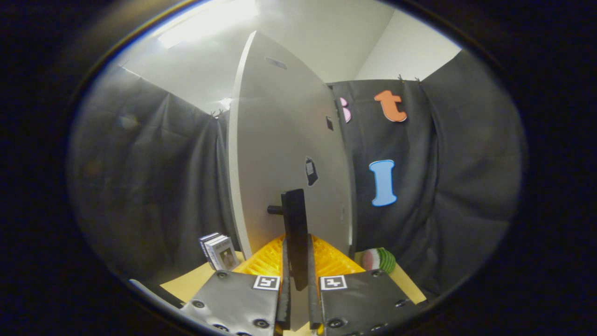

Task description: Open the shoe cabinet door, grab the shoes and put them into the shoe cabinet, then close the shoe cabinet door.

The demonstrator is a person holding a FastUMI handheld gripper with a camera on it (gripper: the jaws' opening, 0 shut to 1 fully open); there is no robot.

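The white shoe cabinet door [280, 154] stands tall right in front of me, seen at a slant. Its black bar handle [295, 224] sticks out from the door on a short stub and runs down between my fingers. My gripper [296, 284] is shut on that handle, both fingers pressing its sides near its lower end. The shoes are hidden from here.
A small stack of boxes [218, 251] stands on the tan table [186, 282] just left of the door's foot. A round pink-and-green object [378, 259] lies right of the door. Black cloth hangs on both sides.
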